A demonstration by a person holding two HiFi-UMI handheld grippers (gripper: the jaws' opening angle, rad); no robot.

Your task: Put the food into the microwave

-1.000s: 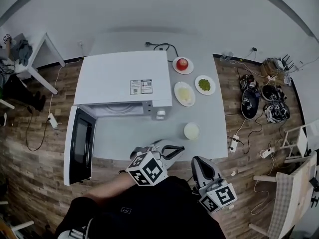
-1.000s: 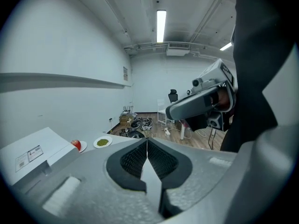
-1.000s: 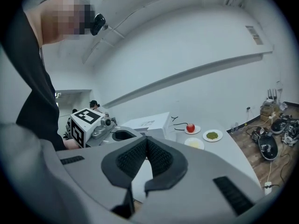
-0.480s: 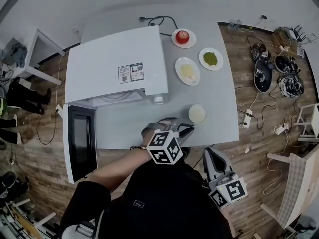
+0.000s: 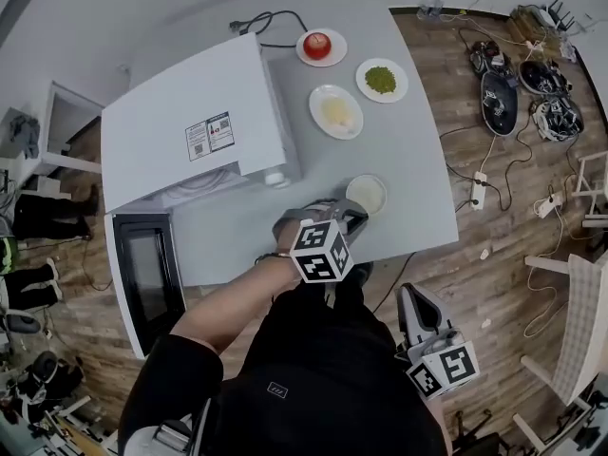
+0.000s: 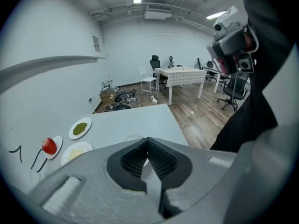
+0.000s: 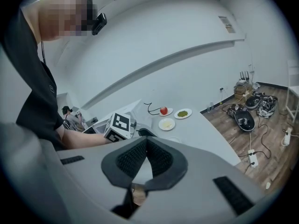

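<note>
Although the door [image 5: 142, 274] of the white microwave oven [image 5: 180, 122] hangs open, the four white plates of food [image 5: 335, 111] all sit on the grey table [image 5: 408, 160], none inside yet, while the left tongs [image 5: 353, 218], beside the nearest plate [image 5: 366, 194], and the right tongs [image 5: 408, 297] are closed and empty.

Plates [image 5: 320, 104] right of microwave [image 5: 190, 112] on table [image 5: 410, 164]

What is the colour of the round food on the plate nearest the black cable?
The round food is red; the head view shows it best.
</note>
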